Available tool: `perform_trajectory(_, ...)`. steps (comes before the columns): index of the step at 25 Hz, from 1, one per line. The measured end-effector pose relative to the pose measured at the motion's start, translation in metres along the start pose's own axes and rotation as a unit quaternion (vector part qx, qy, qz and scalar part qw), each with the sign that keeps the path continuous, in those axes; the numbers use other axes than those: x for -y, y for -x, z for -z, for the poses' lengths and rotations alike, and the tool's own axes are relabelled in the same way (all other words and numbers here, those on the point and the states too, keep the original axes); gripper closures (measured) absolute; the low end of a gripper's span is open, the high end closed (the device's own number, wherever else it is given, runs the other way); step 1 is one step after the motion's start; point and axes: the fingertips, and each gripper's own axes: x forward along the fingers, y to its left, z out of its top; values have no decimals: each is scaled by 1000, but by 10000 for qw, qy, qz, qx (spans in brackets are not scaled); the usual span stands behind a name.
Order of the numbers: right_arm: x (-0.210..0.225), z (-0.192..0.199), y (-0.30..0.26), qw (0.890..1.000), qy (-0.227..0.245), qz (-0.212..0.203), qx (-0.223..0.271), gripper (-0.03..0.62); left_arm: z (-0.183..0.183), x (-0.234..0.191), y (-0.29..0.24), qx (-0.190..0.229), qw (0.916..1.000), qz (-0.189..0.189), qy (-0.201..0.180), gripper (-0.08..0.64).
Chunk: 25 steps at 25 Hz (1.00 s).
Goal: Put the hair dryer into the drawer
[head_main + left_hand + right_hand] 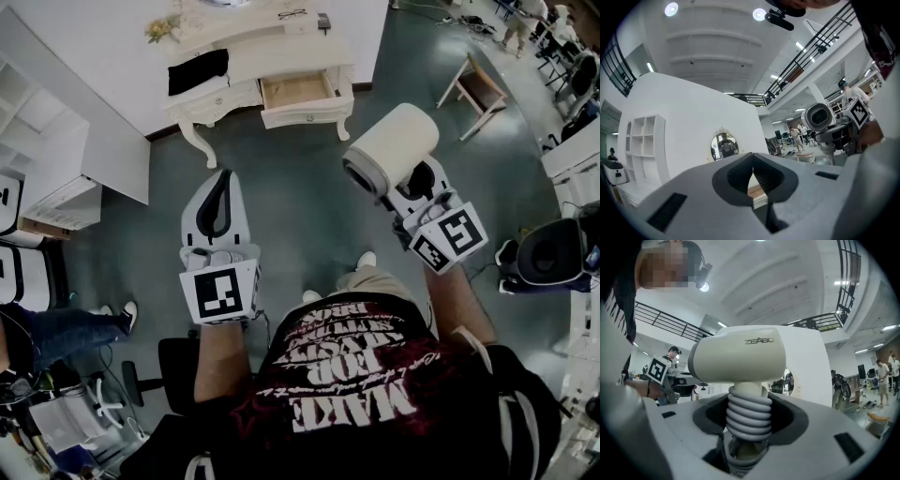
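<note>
A cream hair dryer (392,148) is held up at the right of the head view; my right gripper (419,185) is shut on its ribbed handle. In the right gripper view the dryer's barrel (740,359) lies level above the jaws, and my right gripper (749,427) clamps the ribbed handle (749,414). My left gripper (216,211) is level with it on the left, shut with nothing in it, its tips touching (752,171). Ahead stands a white dressing table (281,52) with its drawer (298,91) pulled open. The left gripper view also catches the hair dryer (818,117).
A black cloth (197,70) lies on the table's left part. A white shelf unit (47,159) stands at the left and a wooden stool (478,89) at the right. A black machine (553,253) is at the far right, and a black office chair (173,361) is behind me.
</note>
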Motion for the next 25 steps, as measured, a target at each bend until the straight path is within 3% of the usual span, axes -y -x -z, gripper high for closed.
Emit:
perform_trajectory(8,13,3,4,9999,25,16,-150,362,22,6,-16,-246,9996,17,145,554)
perform_trajectory(11,24,7,-5,9996,-15,-132,-251,362,30,6,-28,-300,9990,-70,324,555)
perform_trajectory(16,39,16,-29,9980,-357,-398,-325,362,32,9,-50,-360,9990,-26,255,555)
perform_trajectory(25,76,31,-77,9945,-454,-855,-408,362,43,1,-103,-519,9982,-207,228,554)
